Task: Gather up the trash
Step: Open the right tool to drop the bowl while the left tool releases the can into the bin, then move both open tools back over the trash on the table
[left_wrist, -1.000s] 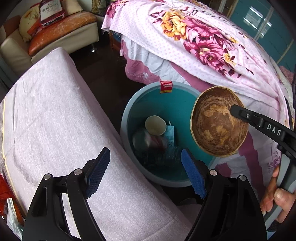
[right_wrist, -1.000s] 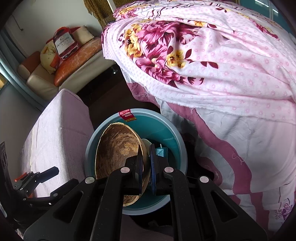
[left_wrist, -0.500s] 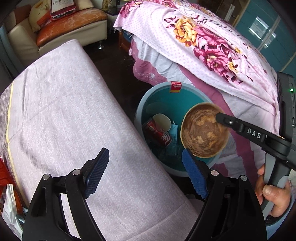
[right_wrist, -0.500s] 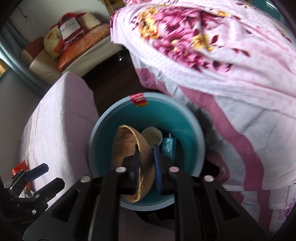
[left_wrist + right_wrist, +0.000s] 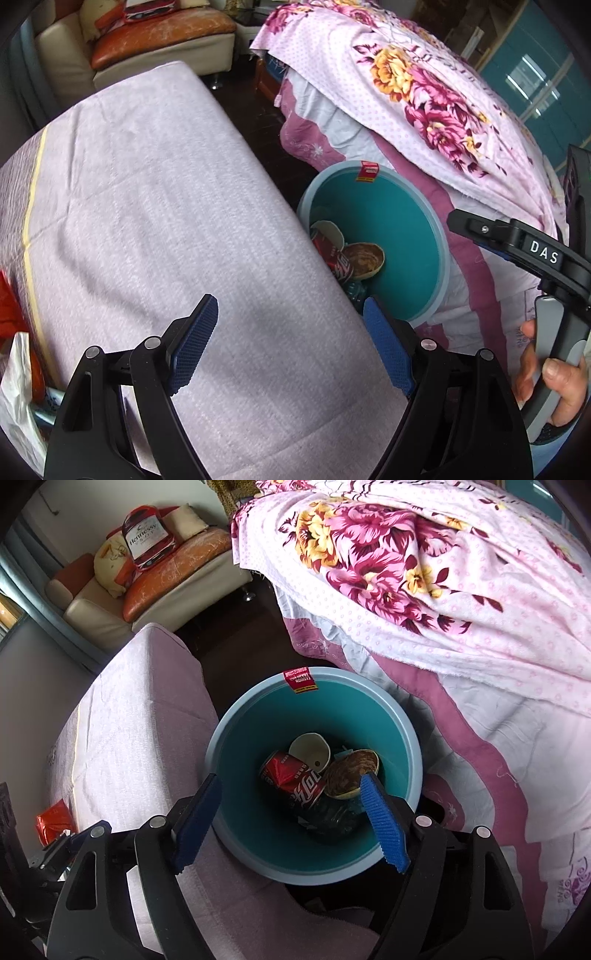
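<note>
A teal bin (image 5: 402, 720) (image 5: 439, 243) stands on the floor between a covered table and a bed. Inside it lie a brown paper bowl (image 5: 349, 773) (image 5: 364, 256), a red cola can (image 5: 291, 779) (image 5: 332, 254), a cream paper cup (image 5: 310, 751) (image 5: 330, 230) and dark wrappers. My right gripper (image 5: 291, 821) hangs above the bin; its jaws are opening and nothing is between them. My left gripper (image 5: 290, 345) stands open and empty over the table's pale lilac cloth (image 5: 147, 221), left of the bin.
A bed with a floral pink blanket (image 5: 424, 565) rises right of the bin. A cream sofa with orange cushions (image 5: 173, 576) stands at the back. A red packet (image 5: 55, 821) and a white plastic bag (image 5: 14, 387) lie off the table's left edge. A hand (image 5: 554, 373) holds the right gripper's handle.
My right gripper's jaws have parted and the brown bowl has dropped from them into the bin. My left gripper has drifted left over the table, away from the bin.
</note>
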Tool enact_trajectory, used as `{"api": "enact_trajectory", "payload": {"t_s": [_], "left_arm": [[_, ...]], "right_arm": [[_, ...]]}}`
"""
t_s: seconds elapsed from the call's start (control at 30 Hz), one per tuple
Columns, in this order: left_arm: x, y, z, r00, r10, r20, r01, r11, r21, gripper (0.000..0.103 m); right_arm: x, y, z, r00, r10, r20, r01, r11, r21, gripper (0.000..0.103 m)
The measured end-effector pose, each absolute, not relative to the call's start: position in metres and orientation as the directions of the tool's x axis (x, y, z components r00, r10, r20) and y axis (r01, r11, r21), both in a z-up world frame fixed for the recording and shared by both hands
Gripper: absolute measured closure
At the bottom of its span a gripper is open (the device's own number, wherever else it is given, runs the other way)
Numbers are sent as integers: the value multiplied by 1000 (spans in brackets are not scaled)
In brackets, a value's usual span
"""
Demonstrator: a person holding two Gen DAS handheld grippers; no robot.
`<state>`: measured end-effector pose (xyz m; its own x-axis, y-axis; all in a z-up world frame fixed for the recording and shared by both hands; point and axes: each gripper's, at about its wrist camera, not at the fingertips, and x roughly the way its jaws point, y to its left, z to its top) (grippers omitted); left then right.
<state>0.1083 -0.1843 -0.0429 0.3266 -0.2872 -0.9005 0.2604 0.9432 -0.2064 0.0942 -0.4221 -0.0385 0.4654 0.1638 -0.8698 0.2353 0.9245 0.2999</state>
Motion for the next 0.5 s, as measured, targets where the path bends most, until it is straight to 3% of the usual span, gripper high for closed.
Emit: {"api": "enact_trajectory", "payload": {"t_s": [0.5], "left_arm": [[76,-127,-21,389,-287,-875,191,955,-228,21]], "right_arm": [[81,-370,-8,458,187,-869,154,946,285,23]]}}
